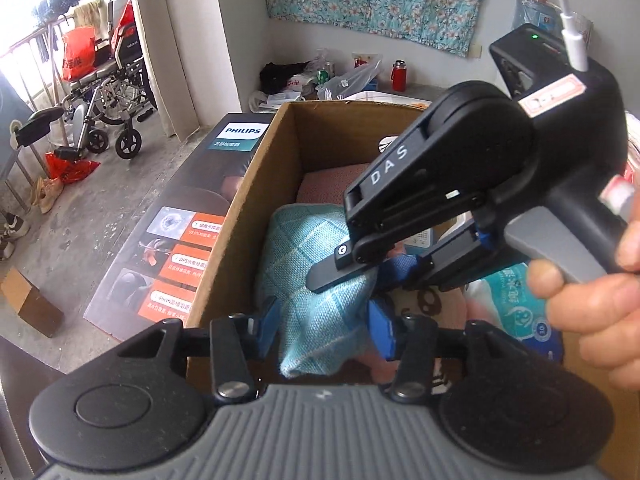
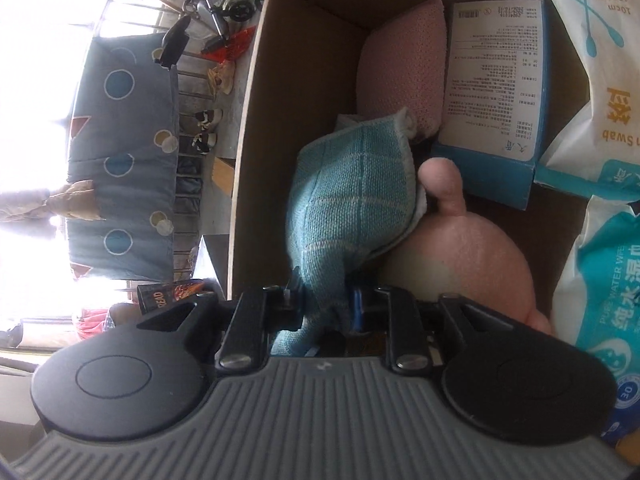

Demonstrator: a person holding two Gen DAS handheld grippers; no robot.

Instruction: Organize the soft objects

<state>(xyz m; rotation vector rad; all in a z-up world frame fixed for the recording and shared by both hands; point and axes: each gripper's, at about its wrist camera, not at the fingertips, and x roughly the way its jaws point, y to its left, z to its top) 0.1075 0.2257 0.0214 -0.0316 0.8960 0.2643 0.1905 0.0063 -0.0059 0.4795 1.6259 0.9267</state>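
Note:
A light blue checked cloth (image 1: 316, 280) hangs over the open cardboard box (image 1: 256, 184). My left gripper (image 1: 326, 330) is shut on the cloth's near end. My right gripper (image 1: 384, 272) reaches in from the right and is shut on the cloth's other side. In the right wrist view the cloth (image 2: 352, 200) runs from my right gripper (image 2: 326, 300) down into the box (image 2: 252, 120). A pink folded cloth (image 2: 404, 64) lies at the box's far end. A pink plush toy (image 2: 472, 256) lies beside the blue cloth.
A blue-edged printed carton (image 2: 496, 92), a cotton swab pack (image 2: 600, 60) and a wet wipes pack (image 2: 600, 300) lie in the box. A Philips box (image 1: 180, 224) stands left of the cardboard box. A wheelchair (image 1: 108, 92) stands far left.

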